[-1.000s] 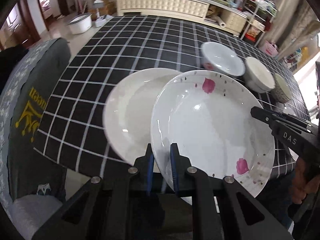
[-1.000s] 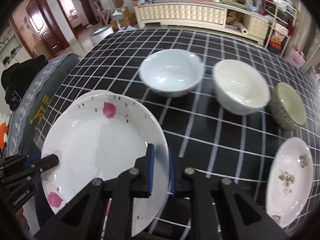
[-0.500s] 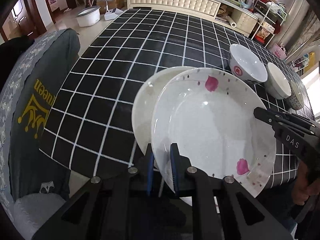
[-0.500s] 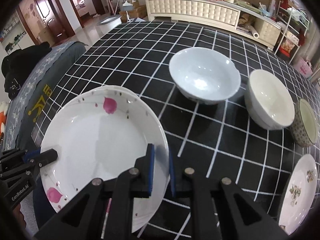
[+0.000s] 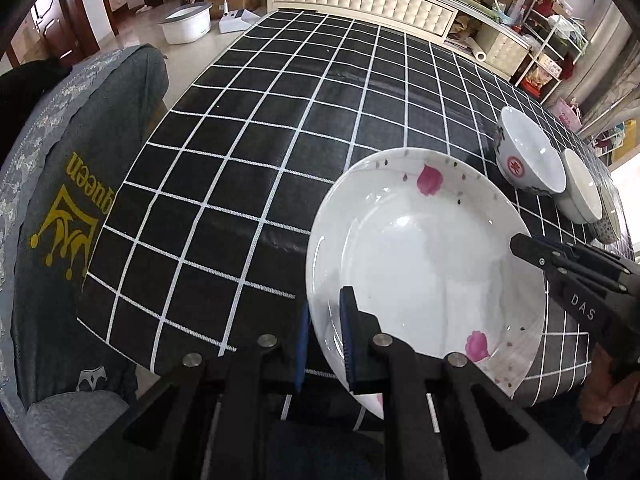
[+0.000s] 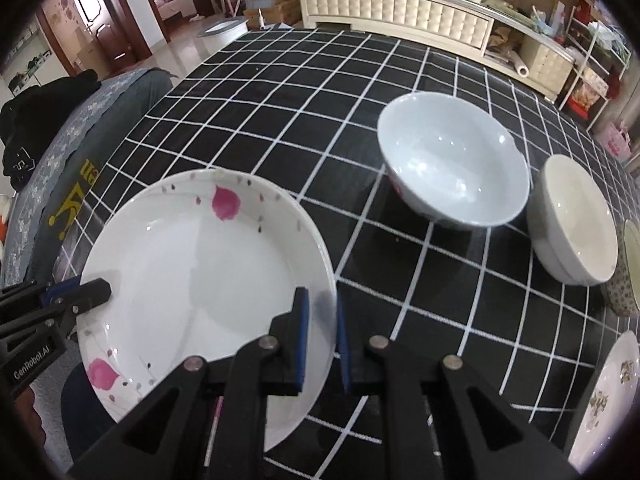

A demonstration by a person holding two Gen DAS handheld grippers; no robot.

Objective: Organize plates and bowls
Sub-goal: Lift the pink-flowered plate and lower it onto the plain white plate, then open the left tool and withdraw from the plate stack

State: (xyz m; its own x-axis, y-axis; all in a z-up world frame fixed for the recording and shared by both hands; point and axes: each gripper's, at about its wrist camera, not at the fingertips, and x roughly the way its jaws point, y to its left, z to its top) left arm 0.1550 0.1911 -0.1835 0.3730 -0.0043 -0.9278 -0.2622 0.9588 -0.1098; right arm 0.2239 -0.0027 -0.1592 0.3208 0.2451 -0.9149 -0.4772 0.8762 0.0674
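Note:
A white plate with pink flowers [image 5: 424, 264] is held by both grippers above the near edge of the table. My left gripper [image 5: 324, 344] is shut on its near-left rim; it also shows in the right wrist view [image 6: 76, 294]. My right gripper [image 6: 320, 336] is shut on the plate's [image 6: 200, 276] right rim; it also shows in the left wrist view [image 5: 532, 250]. The plain white plate seen earlier is hidden under the flowered one.
On the black checked tablecloth [image 6: 280, 100] stand a large white bowl [image 6: 452, 164], a cream bowl [image 6: 572, 232] and a patterned bowl [image 6: 628, 276]. A small flowered plate [image 6: 608, 392] lies at the near right. A grey covered chair [image 5: 60, 208] stands left of the table.
Both grippers have carried the flowered plate leftward over the plain white plate, which is now fully covered from view. Both grips are unchanged.

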